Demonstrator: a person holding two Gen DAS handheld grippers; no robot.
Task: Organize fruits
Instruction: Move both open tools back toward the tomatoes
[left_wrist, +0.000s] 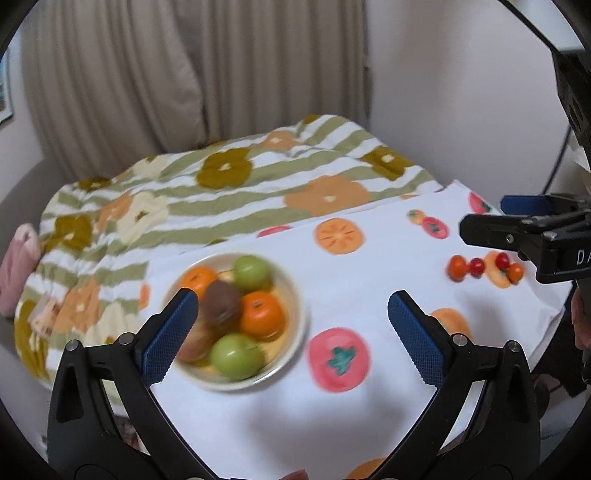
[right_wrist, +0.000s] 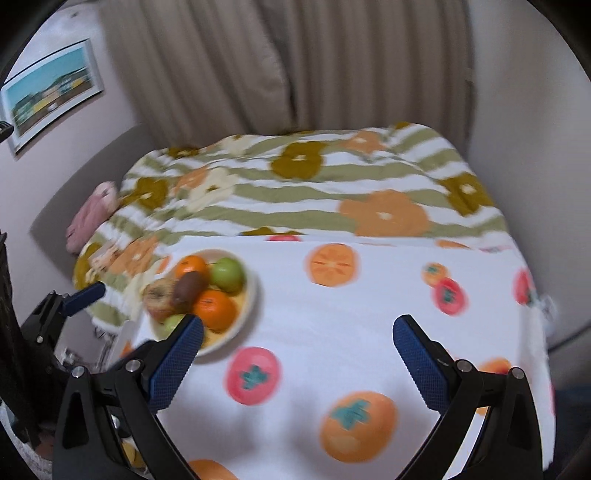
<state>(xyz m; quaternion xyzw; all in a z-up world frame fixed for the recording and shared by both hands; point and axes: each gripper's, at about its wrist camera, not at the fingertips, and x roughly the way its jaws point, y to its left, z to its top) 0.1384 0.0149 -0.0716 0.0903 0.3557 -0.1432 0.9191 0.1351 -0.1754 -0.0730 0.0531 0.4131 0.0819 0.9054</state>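
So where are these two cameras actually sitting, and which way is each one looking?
Left wrist view: rides on the left gripper, looking forward and down past its open blue fingers at the bowl of fruit and small tomatoes; the right gripper pokes in at the right edge.
Right wrist view: rides on the right gripper, facing the same way from further right, fingers open; the left gripper shows at far left.
Shared: the bowl, the fruit-print cloth, the striped blanket and the curtain.
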